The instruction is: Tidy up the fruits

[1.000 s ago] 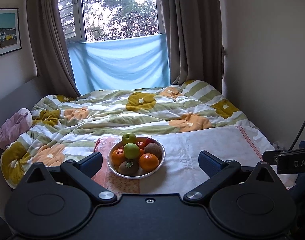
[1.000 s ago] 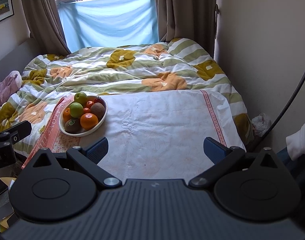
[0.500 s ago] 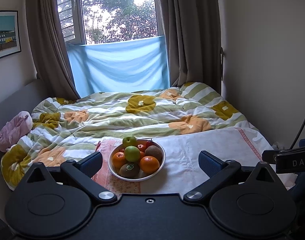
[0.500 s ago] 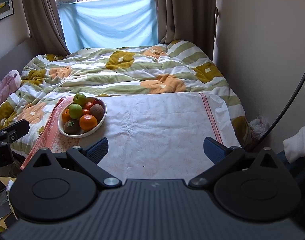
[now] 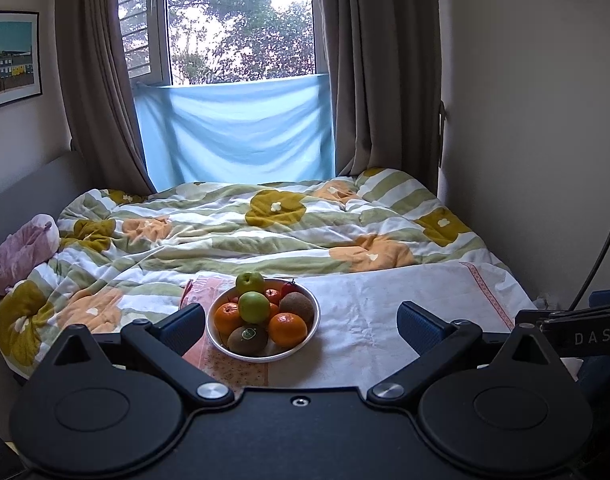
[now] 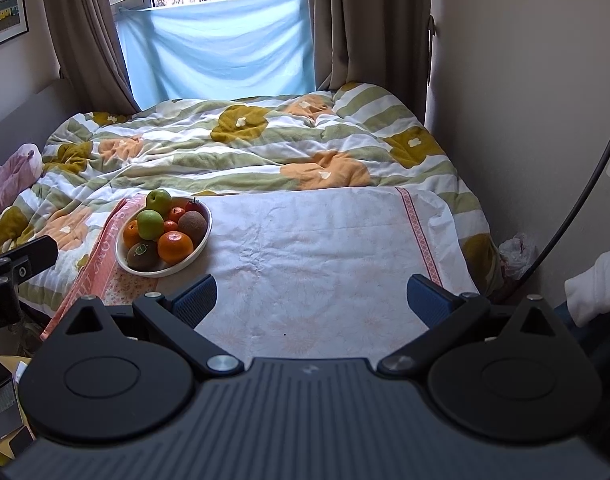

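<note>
All the fruit sits heaped in a white bowl on a pale cloth spread over the foot of a bed: two green apples, two oranges, two kiwis and a few small red fruits tucked between them. That heap would suit either fruit waiting to be sorted out onto the cloth or fruit already gathered in, and nothing here settles which. The left gripper hangs just short of the bowl with its jaws spread wide and nothing between them; the right gripper is likewise wide apart and empty, over bare cloth well to the right of the bowl. The main hazard is the soft bedding beneath: a push on the rim could tip the bowl, and the round fruit on top would probably roll off into the quilt. Squeezing the small red fruits hard may bruise them
</note>
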{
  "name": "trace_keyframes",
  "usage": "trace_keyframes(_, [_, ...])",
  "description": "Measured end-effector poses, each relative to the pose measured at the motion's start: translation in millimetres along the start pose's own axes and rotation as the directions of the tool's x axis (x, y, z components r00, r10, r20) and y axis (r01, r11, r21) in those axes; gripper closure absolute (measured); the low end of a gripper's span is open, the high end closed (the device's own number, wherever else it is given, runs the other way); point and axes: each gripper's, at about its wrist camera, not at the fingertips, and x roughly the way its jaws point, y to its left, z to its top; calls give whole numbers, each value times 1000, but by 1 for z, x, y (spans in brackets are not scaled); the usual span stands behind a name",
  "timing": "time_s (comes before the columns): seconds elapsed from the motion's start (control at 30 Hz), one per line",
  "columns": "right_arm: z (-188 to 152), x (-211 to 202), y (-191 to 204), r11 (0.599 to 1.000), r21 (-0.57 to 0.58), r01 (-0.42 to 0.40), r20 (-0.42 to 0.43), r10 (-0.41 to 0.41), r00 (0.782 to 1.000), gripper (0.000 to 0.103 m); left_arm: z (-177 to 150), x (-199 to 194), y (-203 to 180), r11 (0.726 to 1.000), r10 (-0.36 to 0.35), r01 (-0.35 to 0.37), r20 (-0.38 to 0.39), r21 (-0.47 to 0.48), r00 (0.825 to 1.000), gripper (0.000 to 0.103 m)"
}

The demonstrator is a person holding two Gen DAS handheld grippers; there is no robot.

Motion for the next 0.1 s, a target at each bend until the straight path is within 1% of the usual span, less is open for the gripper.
trace_keyframes(0.1, [3,-2,-2,1000,-3,5,2,-5,1000,0,0,0,-2,1000,6,-6,1,4,1000,0])
